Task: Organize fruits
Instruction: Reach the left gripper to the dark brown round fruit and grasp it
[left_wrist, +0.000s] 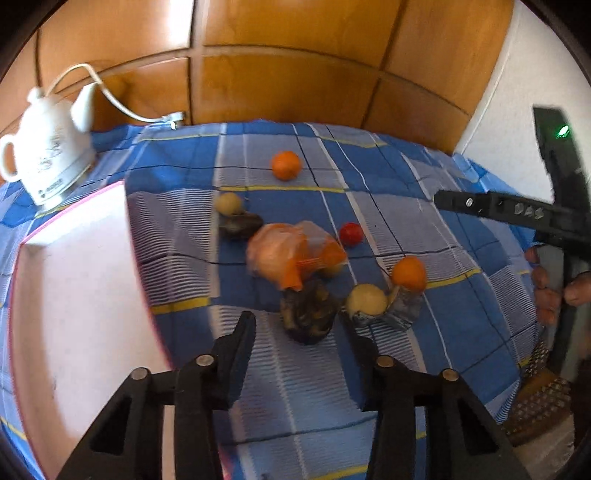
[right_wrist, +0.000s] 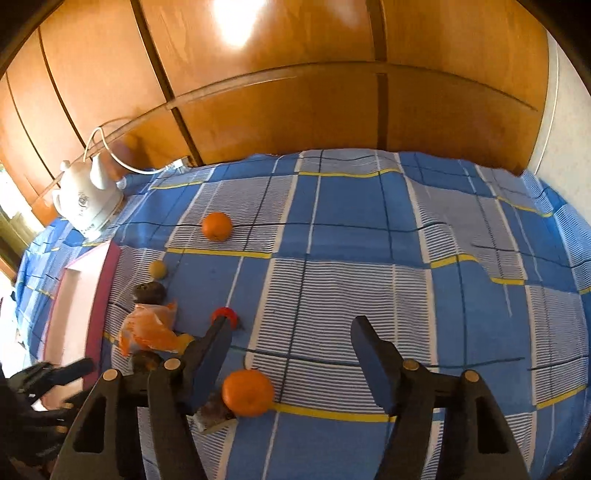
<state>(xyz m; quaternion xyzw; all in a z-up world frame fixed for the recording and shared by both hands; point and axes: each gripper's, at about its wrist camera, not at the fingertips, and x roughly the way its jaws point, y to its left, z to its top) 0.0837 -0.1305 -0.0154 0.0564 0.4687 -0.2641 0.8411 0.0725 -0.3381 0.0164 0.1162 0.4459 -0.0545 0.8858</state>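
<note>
On checked cloth (left_wrist: 295, 387), scattered fruits, possibly avocado (left_wrist: 308, 314), grippers apart.

A bedroom in a home, with fruit laid out on a bed.

A blue, white and yellow checked bedspread (right_wrist: 362, 288) covers the bed, glossy brown wooden wardrobe doors (right_wrist: 295, 92) stand behind it, and a white ceramic electric kettle (left_wrist: 51, 158) with its white cord (left_wrist: 110, 96) sits on top.
</note>
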